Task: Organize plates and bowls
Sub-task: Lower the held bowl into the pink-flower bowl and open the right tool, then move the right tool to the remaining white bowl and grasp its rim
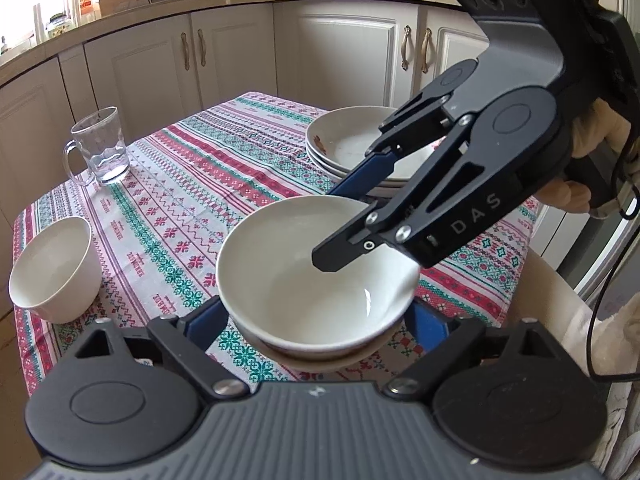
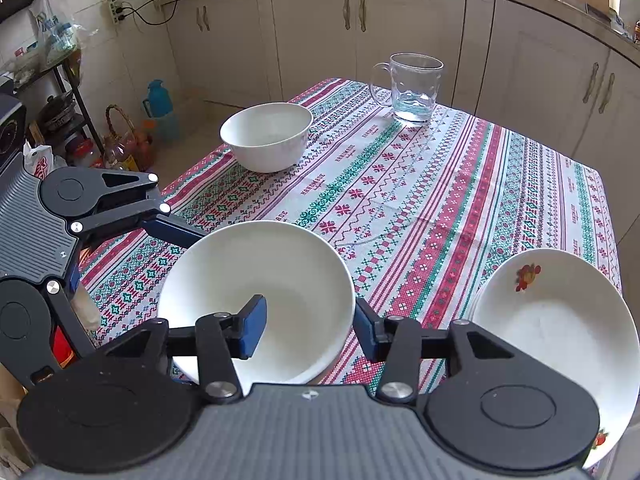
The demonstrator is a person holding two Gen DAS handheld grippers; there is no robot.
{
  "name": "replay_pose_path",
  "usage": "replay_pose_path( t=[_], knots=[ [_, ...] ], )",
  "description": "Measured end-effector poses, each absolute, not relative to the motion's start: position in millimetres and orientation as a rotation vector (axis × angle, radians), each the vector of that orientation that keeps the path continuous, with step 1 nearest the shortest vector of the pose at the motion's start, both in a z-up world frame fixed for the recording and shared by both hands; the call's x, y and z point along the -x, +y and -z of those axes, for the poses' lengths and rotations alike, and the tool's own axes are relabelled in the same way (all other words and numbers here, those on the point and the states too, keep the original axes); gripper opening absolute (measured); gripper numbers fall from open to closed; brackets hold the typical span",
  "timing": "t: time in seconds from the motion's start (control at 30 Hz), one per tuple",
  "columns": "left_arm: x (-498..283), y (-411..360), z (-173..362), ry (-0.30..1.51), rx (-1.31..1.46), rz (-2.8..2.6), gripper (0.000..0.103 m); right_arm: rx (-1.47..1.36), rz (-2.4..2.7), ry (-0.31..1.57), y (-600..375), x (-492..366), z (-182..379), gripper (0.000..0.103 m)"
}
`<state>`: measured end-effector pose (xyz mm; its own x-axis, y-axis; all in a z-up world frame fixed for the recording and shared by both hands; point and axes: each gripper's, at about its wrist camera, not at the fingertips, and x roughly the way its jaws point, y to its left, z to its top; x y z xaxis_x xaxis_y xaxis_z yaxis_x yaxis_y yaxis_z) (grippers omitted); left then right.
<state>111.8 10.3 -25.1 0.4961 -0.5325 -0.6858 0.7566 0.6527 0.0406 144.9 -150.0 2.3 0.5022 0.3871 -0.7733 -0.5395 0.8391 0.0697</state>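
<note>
A wide white bowl [image 1: 316, 272] [image 2: 256, 300] sits near the table's front edge, on a smaller dish whose rim shows beneath it [image 1: 332, 362]. My left gripper [image 1: 316, 320] is open, its fingers on either side of the bowl's base. My right gripper [image 2: 310, 330] is open, straddling the bowl's rim with one finger inside and one outside; it also shows in the left wrist view [image 1: 332, 228]. A stack of white plates with a flower print [image 1: 352, 144] [image 2: 556, 332] lies to the right. A deeper white bowl [image 1: 54, 268] [image 2: 267, 136] stands at the far left.
A glass mug [image 1: 100, 146] [image 2: 414, 88] with a little water stands at the table's far corner. The table has a patterned cloth [image 2: 420, 208]. Kitchen cabinets [image 1: 240, 60] run behind it. Bottles and a basket [image 2: 124, 140] stand on the floor to the left.
</note>
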Motion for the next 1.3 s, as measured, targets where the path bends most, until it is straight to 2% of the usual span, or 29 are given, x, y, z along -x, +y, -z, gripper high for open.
replay_pose_path(
  t=[0.07, 0.23, 0.33, 0.43, 0.87, 1.3],
  knots=[
    [-109.1, 10.7, 25.0, 0.681, -0.379, 0.8, 0.097, 0.184, -0.565, 0.869, -150.6, -143.9, -3.9, 0.069],
    [-103.1, 19.7, 23.1, 0.674, -0.393, 0.777, 0.097, 0.2, -0.558, 0.85, -149.6, -141.5, -7.1, 0.084],
    [-99.8, 32.0, 21.3, 0.675, -0.384, 0.746, 0.097, 0.208, -0.565, 0.842, -148.1, -140.0, -10.2, 0.086],
    [-99.0, 48.4, 19.8, 0.674, -0.37, 0.698, 0.097, 0.217, -0.567, 0.826, -145.6, -140.2, -14.2, 0.094],
    [-146.0, 120.6, 25.0, 0.607, -0.261, 0.4, 0.097, 0.274, -0.593, 0.8, -110.6, -181.0, -34.1, 0.095],
    [-201.1, 134.1, 39.6, 0.569, -0.266, 0.379, 0.097, 0.34, -0.621, 0.837, -65.5, -250.6, -42.5, 0.094]
  ],
)
